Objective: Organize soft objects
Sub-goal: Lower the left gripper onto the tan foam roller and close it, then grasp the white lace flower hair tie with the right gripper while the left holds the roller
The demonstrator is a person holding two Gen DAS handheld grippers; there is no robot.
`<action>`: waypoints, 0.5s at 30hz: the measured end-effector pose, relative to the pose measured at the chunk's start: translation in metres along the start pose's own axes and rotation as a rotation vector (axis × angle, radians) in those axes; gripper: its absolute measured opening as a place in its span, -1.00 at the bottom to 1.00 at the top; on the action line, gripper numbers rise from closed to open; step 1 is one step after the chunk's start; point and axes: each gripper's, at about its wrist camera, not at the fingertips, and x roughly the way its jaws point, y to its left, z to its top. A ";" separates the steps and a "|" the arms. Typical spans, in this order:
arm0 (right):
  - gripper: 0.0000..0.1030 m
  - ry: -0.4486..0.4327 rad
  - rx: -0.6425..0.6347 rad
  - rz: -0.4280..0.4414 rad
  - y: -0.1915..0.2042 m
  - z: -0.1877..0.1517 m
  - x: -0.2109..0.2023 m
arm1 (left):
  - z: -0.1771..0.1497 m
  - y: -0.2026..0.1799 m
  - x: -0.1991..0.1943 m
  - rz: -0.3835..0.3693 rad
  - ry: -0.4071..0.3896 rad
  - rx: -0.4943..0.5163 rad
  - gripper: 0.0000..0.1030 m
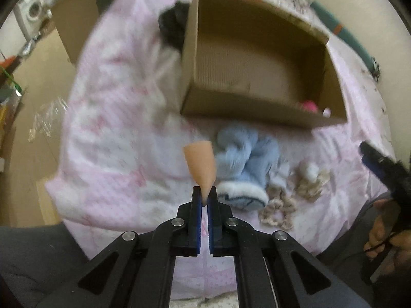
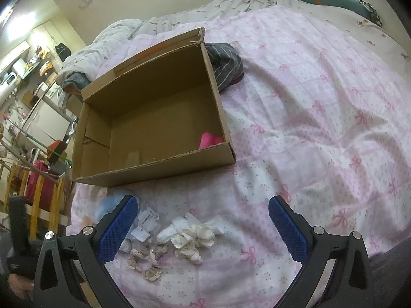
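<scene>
The left gripper has its blue ribbed pads pinched tight on the narrow end of a smooth, peach-coloured soft piece, which flares upward into a cone shape toward twelve o'clock. What this piece is cannot be told; motion blur softens the whole left view. Just past it, at one o'clock, lies a fluffy pale-blue plush item with a white furry cuff, resting on the pink quilted bedspread. At three o'clock of the plush sit crinkly cream lace pieces.

The right gripper stands wide apart with nothing between its pads, hovering above ruffled white and cream fabric bits and beige lace scrunchies. Small white tagged items lie at its ten o'clock, partly hidden behind the left finger, as is a blurred patch of the blue plush.

Farther off, an open corrugated cardboard box sits on the bed. In its near right corner a bright pink soft object is half hidden by the wall. Behind the box at one o'clock lies dark striped fabric.
</scene>
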 end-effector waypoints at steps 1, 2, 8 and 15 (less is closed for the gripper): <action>1.00 0.002 0.002 0.001 0.000 0.000 0.001 | 0.001 0.002 -0.007 0.006 -0.031 0.001 -0.92; 1.00 0.007 0.004 0.001 0.000 0.000 0.001 | 0.001 -0.001 -0.010 0.009 -0.047 -0.001 -0.92; 1.00 0.034 0.011 0.008 0.000 -0.001 0.006 | 0.006 0.001 -0.004 0.086 -0.069 -0.020 -0.92; 1.00 0.100 0.027 -0.023 -0.001 -0.004 0.023 | 0.006 -0.012 0.007 0.115 -0.081 -0.011 -0.92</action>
